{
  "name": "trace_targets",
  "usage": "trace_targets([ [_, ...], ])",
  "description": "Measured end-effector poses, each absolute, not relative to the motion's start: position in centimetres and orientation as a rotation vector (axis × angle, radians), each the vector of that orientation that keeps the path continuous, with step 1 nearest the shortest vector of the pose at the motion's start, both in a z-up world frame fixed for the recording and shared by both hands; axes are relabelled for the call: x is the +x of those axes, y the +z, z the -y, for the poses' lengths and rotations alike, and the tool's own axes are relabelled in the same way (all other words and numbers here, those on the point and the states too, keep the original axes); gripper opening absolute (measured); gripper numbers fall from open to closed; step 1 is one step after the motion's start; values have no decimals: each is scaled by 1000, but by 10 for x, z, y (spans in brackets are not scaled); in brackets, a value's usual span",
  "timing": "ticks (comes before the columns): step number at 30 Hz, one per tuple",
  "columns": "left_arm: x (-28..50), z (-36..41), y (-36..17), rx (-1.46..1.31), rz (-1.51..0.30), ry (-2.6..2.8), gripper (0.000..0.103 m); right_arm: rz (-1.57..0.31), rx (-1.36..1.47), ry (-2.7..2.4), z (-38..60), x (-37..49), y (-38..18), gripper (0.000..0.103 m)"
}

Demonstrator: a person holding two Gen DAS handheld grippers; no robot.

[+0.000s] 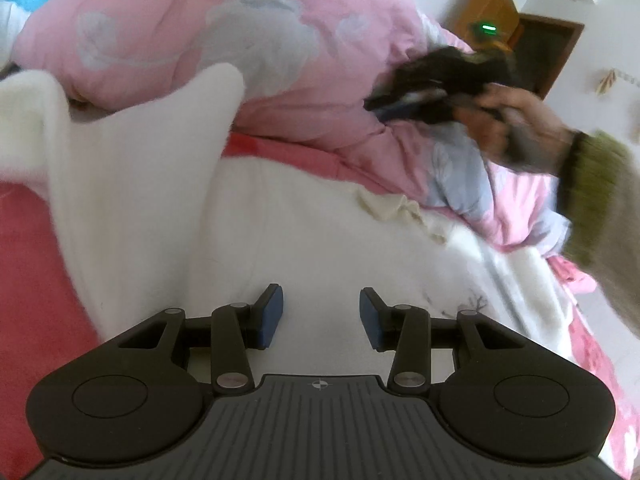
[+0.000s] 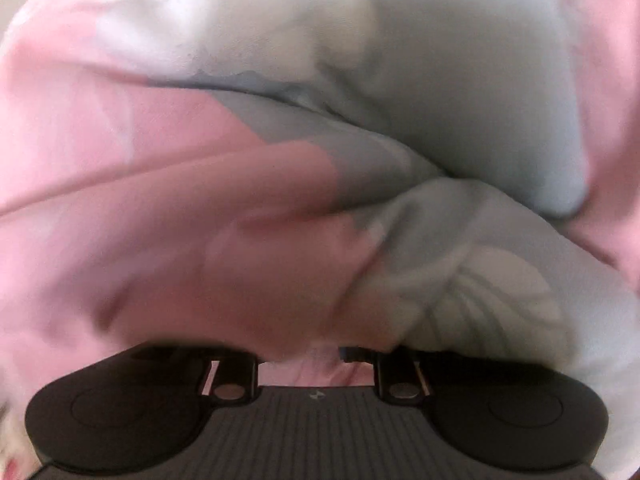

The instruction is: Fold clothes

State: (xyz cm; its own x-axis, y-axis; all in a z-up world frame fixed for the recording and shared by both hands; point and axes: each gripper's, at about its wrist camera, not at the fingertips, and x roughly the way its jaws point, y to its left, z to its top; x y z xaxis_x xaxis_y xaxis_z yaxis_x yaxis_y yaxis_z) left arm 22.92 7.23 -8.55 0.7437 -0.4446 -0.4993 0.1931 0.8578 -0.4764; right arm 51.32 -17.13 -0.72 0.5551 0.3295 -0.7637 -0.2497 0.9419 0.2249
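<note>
Left hand-held gripper [image 1: 322,317] hovers low over a white fleece garment [image 1: 304,220] spread on the bed, its two blue-padded fingers [image 1: 272,316] standing partly apart with only air between them and nothing gripped. One part of the white garment is lifted up at the left [image 1: 120,128], rising above a red sheet [image 1: 36,272] that shows beside it. Behind lies a bulky pink quilt [image 1: 192,32] printed with pale grey-blue flowers. At the right of the left wrist view the right hand-held gripper [image 1: 404,98] appears blurred, held in a hand [image 1: 504,120] with an olive knitted sleeve [image 1: 592,192], and it points into the pink quilt well away from the white garment. From its own camera the right hand-held gripper [image 2: 304,354] is pressed so close into the quilt's pink and grey-blue folds [image 2: 280,200] that the cloth drapes over its fingertips, so I cannot tell how far its fingers are parted or whether they pinch any cloth
</note>
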Motion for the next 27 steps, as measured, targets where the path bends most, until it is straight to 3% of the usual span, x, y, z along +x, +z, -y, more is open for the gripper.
trace_targets([
  [1, 231, -72, -85, -421, -644, -359, 42, -933, 67, 354, 174, 501, -1, 34],
  [3, 232, -72, -85, -423, -642, -356, 42, -927, -16, 360, 178, 471, 12, 42],
  [8, 231, -72, -83, -421, -640, -348, 42, -872, -193, 438, 169, 377, 13, 43],
  [14, 229, -71, -80, -397, -638, -328, 42, -932, -280, 504, 139, 306, -62, 38],
  [18, 231, -71, -79, -388, -640, -324, 42, -970, -177, 434, 136, 353, -92, 34],
  [27, 230, -74, -79, -386, -638, -330, 42, -864, 20, 205, 142, 448, -92, 29],
])
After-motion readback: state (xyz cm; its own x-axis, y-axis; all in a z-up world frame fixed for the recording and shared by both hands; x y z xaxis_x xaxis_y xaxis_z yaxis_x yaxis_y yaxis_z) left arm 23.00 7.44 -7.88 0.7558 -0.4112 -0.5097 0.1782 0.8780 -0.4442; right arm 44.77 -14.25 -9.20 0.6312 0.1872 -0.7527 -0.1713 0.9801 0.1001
